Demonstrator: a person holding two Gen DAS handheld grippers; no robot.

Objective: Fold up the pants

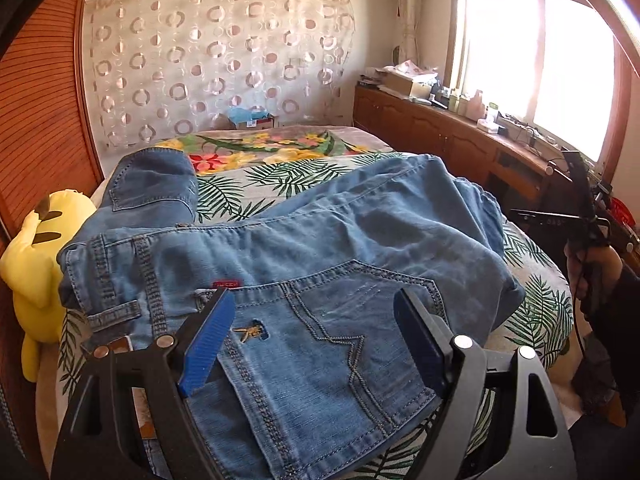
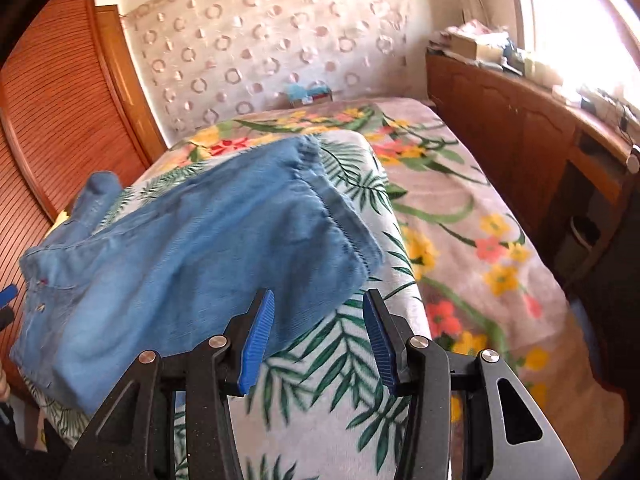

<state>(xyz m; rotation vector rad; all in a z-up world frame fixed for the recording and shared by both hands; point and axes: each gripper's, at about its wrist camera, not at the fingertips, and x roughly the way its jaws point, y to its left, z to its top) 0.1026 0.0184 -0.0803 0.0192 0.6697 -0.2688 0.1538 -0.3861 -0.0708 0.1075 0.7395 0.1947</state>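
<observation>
- Your left gripper point(image 1: 316, 332): two black arms, two ribbed blue pads, spread wide over the back pocket at lower centre of the left view. Pads aren't pressing anything.
- Your right gripper point(image 2: 318, 338): same build, two ribbed blue pads point(image 2: 258, 340), parted about halfway, nothing pinched. Left pad sits just at the lower edge of the denim, right pad over bare bedsheet.
- One pair of pants point(image 1: 304, 248): light blue denim, soft and rumpled, lying across the bed through the middle of the left view. Waistband with belt loops at left, one stitched back pocket point(image 1: 328, 352) with zigzag stitching, one small red tag point(image 1: 227, 283) above it.
- In the right view the pants point(image 2: 192, 248) fill the left half; the hem end with its stitched seam points to the upper centre.
- One bedsheet point(image 2: 320, 392): pale fabric, green palm-leaf print, under the pants.
- One blanket point(image 2: 472, 240): fuzzy, pinkish, yellow and red flowers, right of the sheet.
- One yellow plush toy point(image 1: 36, 264), soft, far left of the left view, touching the waistband side.
- One wooden slatted door point(image 2: 60, 92), upper left.
- One sheer curtain point(image 1: 216, 52) with a ring pattern, top centre.
- One long wooden cabinet point(image 1: 448, 136), cluttered top, under one bright window point(image 1: 536, 60), upper right.
</observation>
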